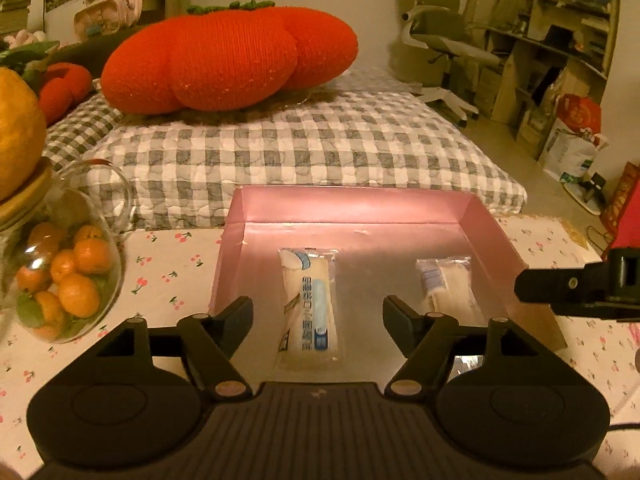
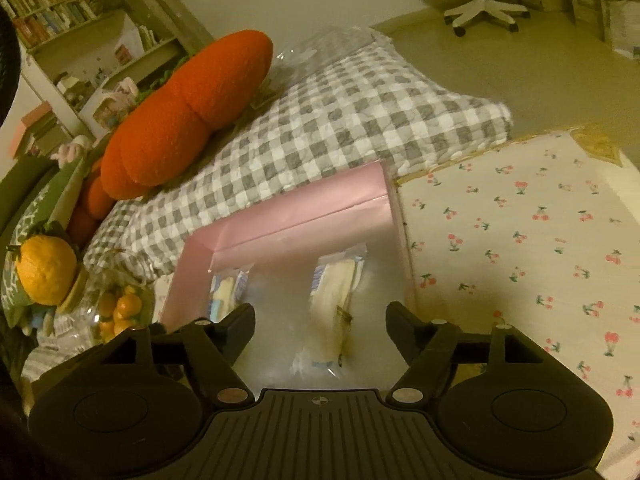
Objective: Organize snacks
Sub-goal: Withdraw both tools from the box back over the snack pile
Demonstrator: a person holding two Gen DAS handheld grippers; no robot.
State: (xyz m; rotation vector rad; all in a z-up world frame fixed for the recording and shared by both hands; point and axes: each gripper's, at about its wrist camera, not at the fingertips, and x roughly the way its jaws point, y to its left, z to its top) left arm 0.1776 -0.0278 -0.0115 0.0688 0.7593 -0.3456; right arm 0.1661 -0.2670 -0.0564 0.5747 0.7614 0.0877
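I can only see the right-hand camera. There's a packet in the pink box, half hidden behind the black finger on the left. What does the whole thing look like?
Observer: The left wrist view shows all of it. The long packet is a pale pouch with blue print, lying flat on the floor of the pink box, apart from the second packet.
Operator: And the other claw? I can't find it in my picture.
Observer: The left gripper is open and points at that long packet, which shows lengthwise between its fingers. It grips nothing.
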